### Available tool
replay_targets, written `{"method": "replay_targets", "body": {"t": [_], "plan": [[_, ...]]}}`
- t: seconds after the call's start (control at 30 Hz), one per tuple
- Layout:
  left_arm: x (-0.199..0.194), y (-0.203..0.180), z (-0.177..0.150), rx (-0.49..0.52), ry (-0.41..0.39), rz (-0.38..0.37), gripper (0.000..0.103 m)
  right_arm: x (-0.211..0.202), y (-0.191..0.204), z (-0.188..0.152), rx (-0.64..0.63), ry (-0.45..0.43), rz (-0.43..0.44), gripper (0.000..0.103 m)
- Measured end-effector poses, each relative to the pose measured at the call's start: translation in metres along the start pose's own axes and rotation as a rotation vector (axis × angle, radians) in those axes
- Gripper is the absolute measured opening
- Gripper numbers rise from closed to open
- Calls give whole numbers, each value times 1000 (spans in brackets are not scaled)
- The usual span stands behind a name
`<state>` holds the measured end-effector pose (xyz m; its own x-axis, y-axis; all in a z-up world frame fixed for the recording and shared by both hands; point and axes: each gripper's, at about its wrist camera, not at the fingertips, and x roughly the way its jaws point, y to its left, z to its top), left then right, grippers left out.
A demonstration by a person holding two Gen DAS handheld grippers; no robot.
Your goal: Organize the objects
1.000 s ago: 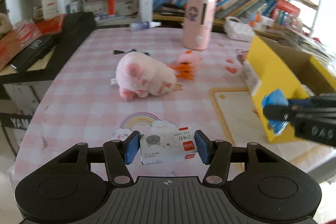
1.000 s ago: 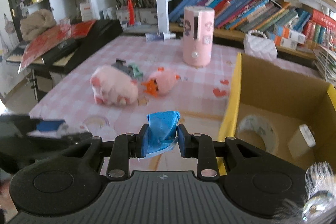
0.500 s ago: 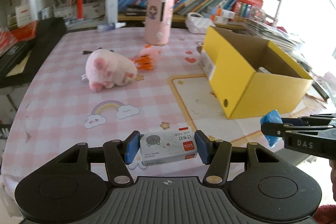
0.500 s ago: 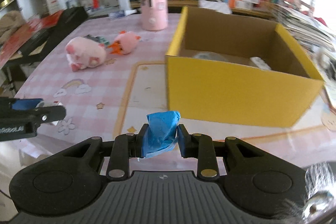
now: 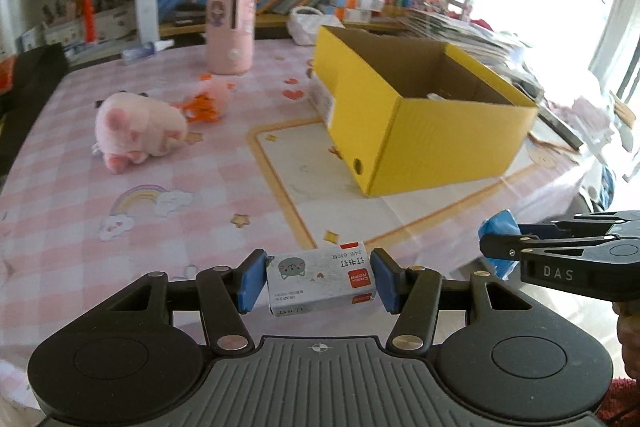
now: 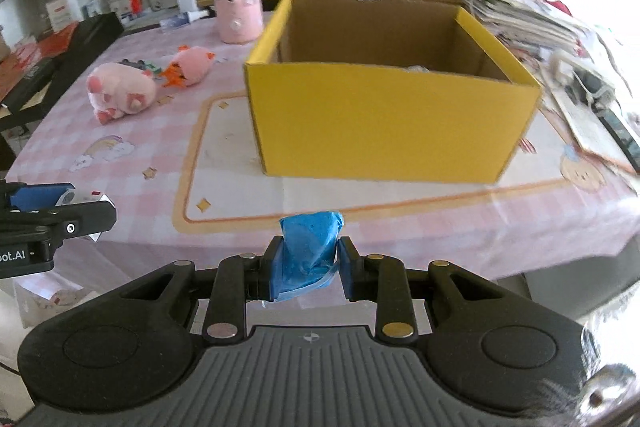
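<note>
Both loads in transit. Our left gripper (image 5: 318, 281) clamps its jaws on a small staple box (image 5: 320, 277); our right gripper (image 6: 308, 263) clamps its jaws on a crumpled blue wad (image 6: 310, 247). Ahead of both pairs of jaws, well apart, stands the open yellow box (image 6: 384, 119) on the bench (image 6: 132, 171), some items already inside. Left, as we judge: both held items, plus the pink plush pig (image 5: 136, 131) and smaller plush (image 5: 210, 99) beyond the left jaws.

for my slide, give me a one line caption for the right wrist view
Right claw grips a blue packet short of the open yellow box, plush toys left on the pink table.
</note>
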<state>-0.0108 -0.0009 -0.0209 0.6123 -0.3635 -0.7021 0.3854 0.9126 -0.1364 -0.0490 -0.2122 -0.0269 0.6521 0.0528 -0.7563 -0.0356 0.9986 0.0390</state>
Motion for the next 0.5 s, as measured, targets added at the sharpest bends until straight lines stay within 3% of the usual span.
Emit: {"method": "replay_targets", "body": {"t": [0.5], "plan": [[14,-52,13,168,8,-99,55,-12,-40,-19,148,7,-57,26]]}}
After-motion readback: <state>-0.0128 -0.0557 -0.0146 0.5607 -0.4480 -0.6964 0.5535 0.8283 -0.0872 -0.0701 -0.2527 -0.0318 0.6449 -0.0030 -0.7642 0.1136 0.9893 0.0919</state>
